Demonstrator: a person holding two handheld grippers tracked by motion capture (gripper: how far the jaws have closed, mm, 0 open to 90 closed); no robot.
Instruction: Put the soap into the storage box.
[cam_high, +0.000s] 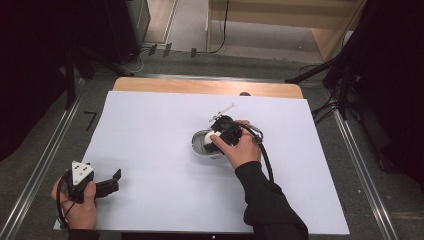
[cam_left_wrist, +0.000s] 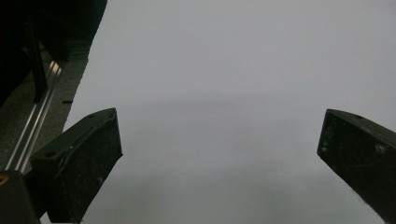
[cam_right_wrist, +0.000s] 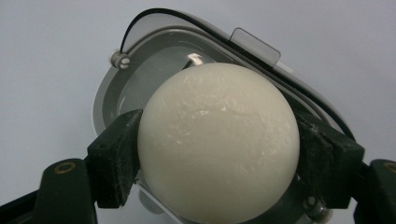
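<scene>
Right tool (cam_right_wrist: 218, 144) clamps a white ball (cam_right_wrist: 218, 140) between its pads, right of the tabletop's (cam_high: 150, 150) middle, over a clear container (cam_right_wrist: 116, 88) (possibly a lidded box; its shape is unclear). Left tool (cam_high: 107, 184) rests at the near left corner, jaws spread wide and empty.

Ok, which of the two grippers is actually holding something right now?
The right gripper: its jaws press both sides of a white ball above a clear lidded container. The left gripper stands open over the bare white sheet near the table's left edge.
</scene>
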